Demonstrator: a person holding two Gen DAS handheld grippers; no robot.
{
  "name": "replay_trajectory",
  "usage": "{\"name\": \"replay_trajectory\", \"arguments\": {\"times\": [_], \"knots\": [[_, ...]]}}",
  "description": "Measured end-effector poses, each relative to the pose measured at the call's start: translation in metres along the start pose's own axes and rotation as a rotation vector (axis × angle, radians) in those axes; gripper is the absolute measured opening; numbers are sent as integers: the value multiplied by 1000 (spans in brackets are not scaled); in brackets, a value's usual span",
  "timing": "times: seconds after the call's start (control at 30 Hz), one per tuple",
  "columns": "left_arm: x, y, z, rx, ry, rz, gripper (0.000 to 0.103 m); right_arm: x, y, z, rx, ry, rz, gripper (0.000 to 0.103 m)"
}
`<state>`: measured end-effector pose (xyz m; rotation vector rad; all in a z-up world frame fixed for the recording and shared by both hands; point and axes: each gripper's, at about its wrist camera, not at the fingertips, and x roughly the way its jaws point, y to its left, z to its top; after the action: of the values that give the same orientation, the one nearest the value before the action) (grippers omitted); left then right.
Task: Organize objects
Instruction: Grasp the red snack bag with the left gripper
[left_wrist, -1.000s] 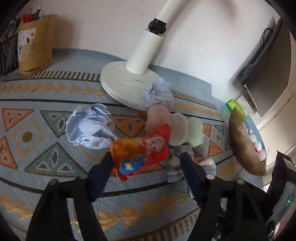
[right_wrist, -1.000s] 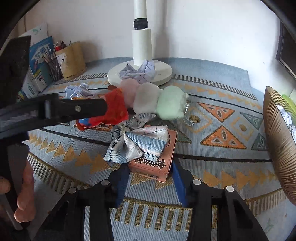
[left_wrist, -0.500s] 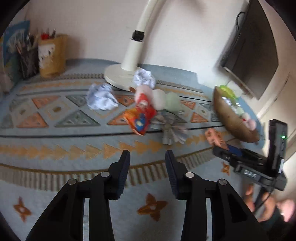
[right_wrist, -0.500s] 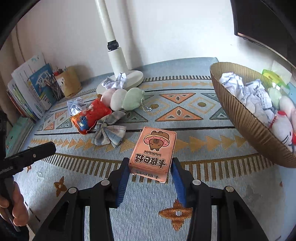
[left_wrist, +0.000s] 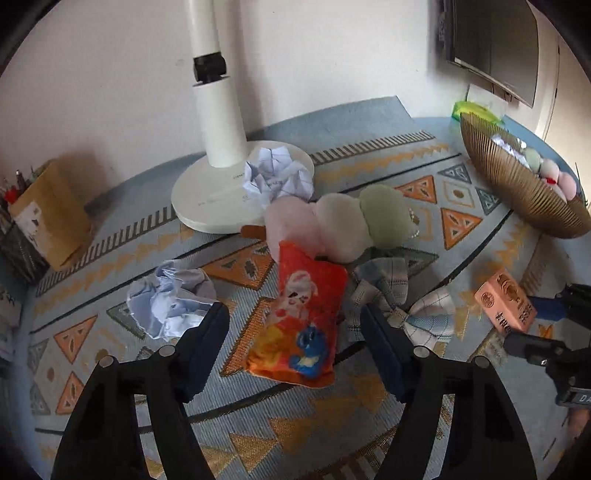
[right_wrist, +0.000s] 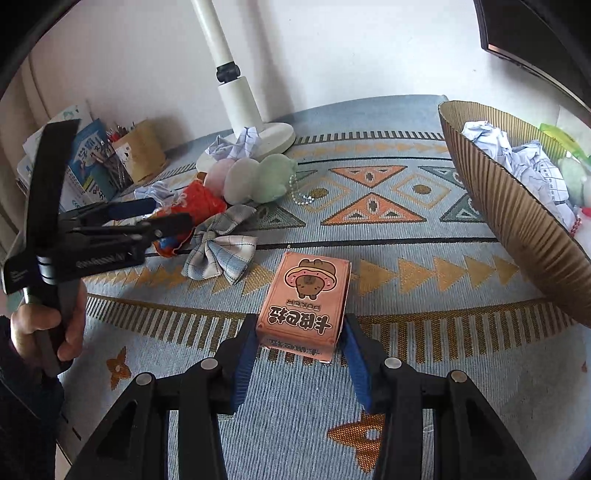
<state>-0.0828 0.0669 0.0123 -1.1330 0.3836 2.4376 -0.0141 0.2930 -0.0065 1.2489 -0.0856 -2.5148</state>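
My left gripper (left_wrist: 293, 332) is open, its fingers on either side of a red snack packet (left_wrist: 301, 317) that lies on the patterned mat. My right gripper (right_wrist: 299, 343) is shut on a pink card box (right_wrist: 304, 301) and holds it above the mat; the box also shows in the left wrist view (left_wrist: 506, 304). A checked bow (right_wrist: 219, 245), a pastel plush (right_wrist: 251, 177) and crumpled paper balls (left_wrist: 171, 301) (left_wrist: 277, 177) lie around the packet. A brown ribbed basket (right_wrist: 517, 218) at the right holds paper balls and plush toys.
A white lamp base (left_wrist: 218, 195) and its pole stand at the back by the wall. A pen holder (left_wrist: 48, 214) and books (right_wrist: 85, 162) are at the back left. A dark monitor (left_wrist: 495, 44) hangs at the upper right.
My left gripper came back in close over the red packet and opened wider. My right gripper still holds the card box, lifted clear of the bow, and has turned slightly left.
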Motion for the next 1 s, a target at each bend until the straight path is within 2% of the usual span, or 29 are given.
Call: {"name": "replay_trajectory", "arguments": {"times": [0.07, 0.1, 0.13, 0.2, 0.3, 0.4, 0.47, 0.6, 0.67, 0.7, 0.73, 0.77, 0.8, 0.9, 1.0], "knots": [[7, -3, -4, 5, -2, -3, 60, 0, -1, 0, 4, -2, 5, 44], [7, -3, -4, -2, -1, -9, 43, -1, 0, -1, 4, -3, 7, 44], [4, -1, -4, -14, -10, -8, 32, -1, 0, -1, -1, -5, 11, 44], [-3, 3, -4, -49, -22, -22, 25, -5, 2, -1, -13, -25, 5, 44], [-24, 6, -13, -90, -46, -39, 24, -11, 6, -3, -37, -56, 13, 43], [-54, 11, -33, -191, -58, -108, 24, -17, 10, -5, -59, -69, 40, 43], [-71, 9, -52, -251, -59, -143, 24, -18, 12, -8, -73, -36, 61, 43], [-85, -5, -86, -278, -19, -133, 24, -17, 10, -21, -66, 19, 57, 43], [-80, -8, -96, -260, -3, -79, 34, -16, 6, -21, -44, 26, 81, 47], [-78, -9, -100, -246, 8, -20, 50, -17, 4, -22, -40, 24, 91, 51], [-78, -8, -102, -232, 11, 24, 71, -18, 4, -24, -39, 18, 94, 61], [-81, -6, -104, -224, 6, 66, 80, -18, 4, -25, -40, 14, 73, 70], [-86, -3, -105, -224, -12, 90, 88, -18, 4, -25, -40, 17, 70, 72], [-96, 5, -107, -212, -27, 79, 99, -17, 6, -26, -48, 16, 59, 74], [-105, 7, -107, -221, -65, -7, 99, -14, 9, -25, -63, 20, 37, 80]]}}
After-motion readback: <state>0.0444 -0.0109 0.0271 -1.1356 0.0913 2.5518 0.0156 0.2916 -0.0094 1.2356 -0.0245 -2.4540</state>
